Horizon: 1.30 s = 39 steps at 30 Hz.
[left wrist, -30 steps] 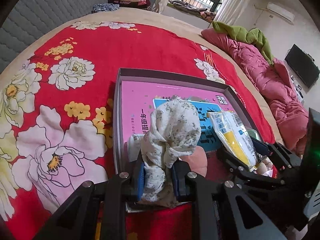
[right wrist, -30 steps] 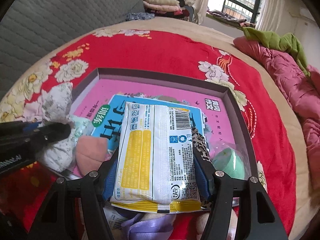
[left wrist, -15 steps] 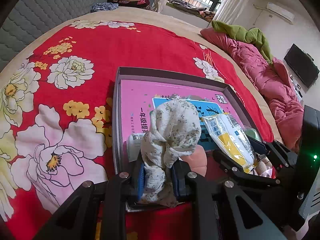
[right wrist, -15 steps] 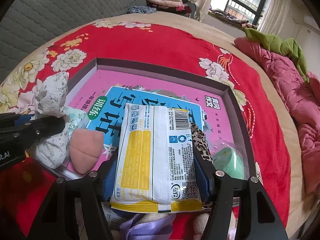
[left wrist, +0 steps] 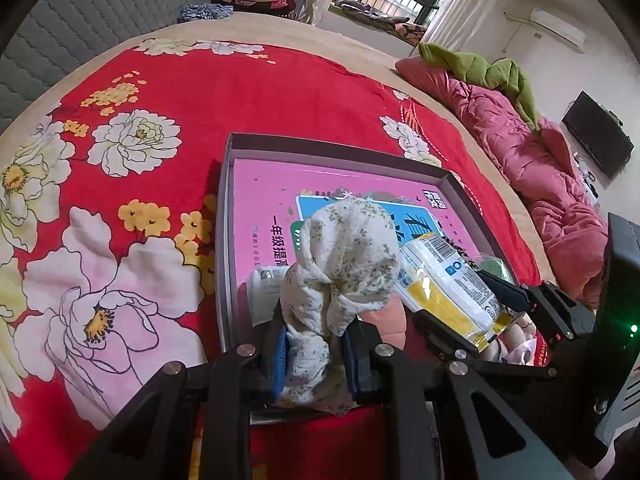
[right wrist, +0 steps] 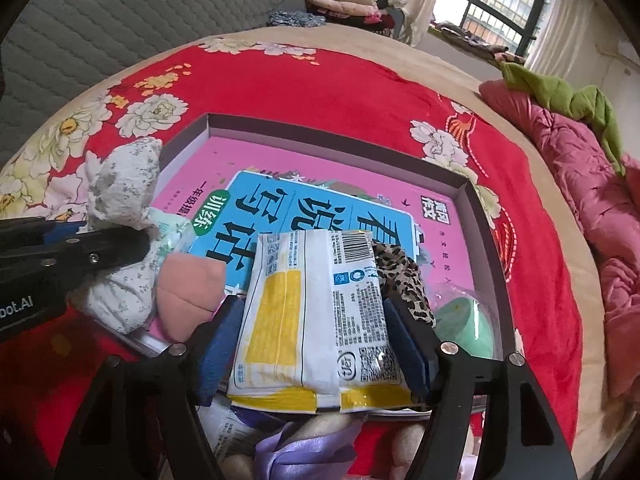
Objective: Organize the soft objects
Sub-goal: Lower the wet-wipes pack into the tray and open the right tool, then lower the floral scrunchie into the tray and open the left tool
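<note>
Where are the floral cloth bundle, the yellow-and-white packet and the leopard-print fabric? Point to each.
floral cloth bundle (left wrist: 344, 248): left wrist view, its rounded top.
yellow-and-white packet (right wrist: 316, 320): right wrist view, its middle.
leopard-print fabric (right wrist: 404, 276): right wrist view, its exposed fold.

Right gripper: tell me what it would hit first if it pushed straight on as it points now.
Probably the pink book on the box floor; the right gripper already has the yellow-and-white packet between its fingers. Depth is uncertain.

Glossy plastic packet (right wrist: 320, 316), soft crumpled cloth bundle (left wrist: 344, 264), matt cardboard box (left wrist: 332, 152)
</note>
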Each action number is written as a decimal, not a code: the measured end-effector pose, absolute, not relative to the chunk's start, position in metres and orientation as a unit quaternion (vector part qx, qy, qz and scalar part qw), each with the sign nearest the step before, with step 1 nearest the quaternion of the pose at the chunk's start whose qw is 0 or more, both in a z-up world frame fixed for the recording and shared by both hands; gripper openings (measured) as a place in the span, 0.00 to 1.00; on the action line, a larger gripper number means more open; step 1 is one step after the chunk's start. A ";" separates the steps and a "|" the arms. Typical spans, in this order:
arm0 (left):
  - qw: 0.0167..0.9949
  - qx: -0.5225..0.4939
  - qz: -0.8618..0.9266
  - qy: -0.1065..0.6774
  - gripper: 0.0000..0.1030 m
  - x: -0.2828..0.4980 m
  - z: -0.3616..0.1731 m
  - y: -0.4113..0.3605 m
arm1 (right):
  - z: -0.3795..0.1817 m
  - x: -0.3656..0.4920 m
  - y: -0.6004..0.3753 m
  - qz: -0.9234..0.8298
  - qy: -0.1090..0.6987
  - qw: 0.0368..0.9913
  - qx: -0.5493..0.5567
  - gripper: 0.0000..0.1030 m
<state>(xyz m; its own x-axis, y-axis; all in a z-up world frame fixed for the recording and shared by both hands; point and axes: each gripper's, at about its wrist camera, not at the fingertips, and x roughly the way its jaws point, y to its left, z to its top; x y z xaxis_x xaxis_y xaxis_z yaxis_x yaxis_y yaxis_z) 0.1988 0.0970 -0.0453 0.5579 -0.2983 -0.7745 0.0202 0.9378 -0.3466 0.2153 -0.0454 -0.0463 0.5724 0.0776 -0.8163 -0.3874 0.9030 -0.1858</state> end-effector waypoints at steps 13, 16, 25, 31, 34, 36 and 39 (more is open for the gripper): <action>0.871 -0.140 -0.098 0.460 0.31 0.198 -0.044 0.089 | -0.027 0.203 -0.064 0.121 0.428 0.879 -0.171 0.72; 0.873 -0.133 -0.093 0.461 0.36 0.197 -0.044 0.087 | -0.029 0.205 -0.068 0.108 0.433 0.878 -0.174 0.72; 0.873 -0.131 -0.095 0.461 0.46 0.194 -0.042 0.086 | -0.028 0.205 -0.074 0.104 0.431 0.883 -0.154 0.72; 0.874 -0.134 -0.101 0.457 0.54 0.192 -0.040 0.087 | -0.019 0.201 -0.075 0.105 0.418 0.890 -0.150 0.72; 0.873 -0.139 -0.106 0.455 0.56 0.192 -0.040 0.089 | -0.015 0.200 -0.075 0.106 0.415 0.891 -0.148 0.72; 0.873 -0.141 -0.109 0.454 0.58 0.192 -0.039 0.090 | -0.013 0.199 -0.077 0.104 0.413 0.893 -0.146 0.72; 0.874 -0.143 -0.117 0.450 0.62 0.190 -0.037 0.091 | -0.011 0.198 -0.081 0.103 0.416 0.893 -0.135 0.72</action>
<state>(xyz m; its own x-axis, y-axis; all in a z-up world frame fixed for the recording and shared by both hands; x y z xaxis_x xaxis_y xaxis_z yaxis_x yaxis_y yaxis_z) 0.1901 0.0907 -0.0372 0.5681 -0.3342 -0.7520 0.0763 0.9313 -0.3562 0.1978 -0.0810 -0.0113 0.6321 0.0725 -0.7715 -0.2969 0.9423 -0.1546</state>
